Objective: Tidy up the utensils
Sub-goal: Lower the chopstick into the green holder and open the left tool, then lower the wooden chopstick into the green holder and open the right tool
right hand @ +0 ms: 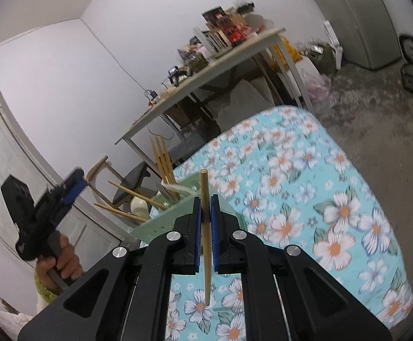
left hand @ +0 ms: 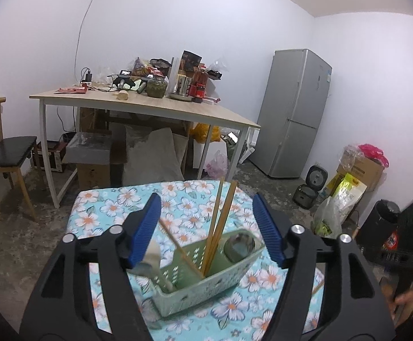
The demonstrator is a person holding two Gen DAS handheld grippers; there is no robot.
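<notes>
Chopstick (right hand: 205,227) clamped, right hand-held gripper (right hand: 205,221)

white walls (left hand: 178,14) | mottled concrete floor (left hand: 21,241) | cluttered desk (left hand: 149,105) | grey fridge (left hand: 294,113)

I count one green basket (left hand: 206,281) holding three chopsticks (left hand: 216,227) and two spoons (left hand: 239,245). One more chopstick (right hand: 205,227) sits outside it.
</notes>
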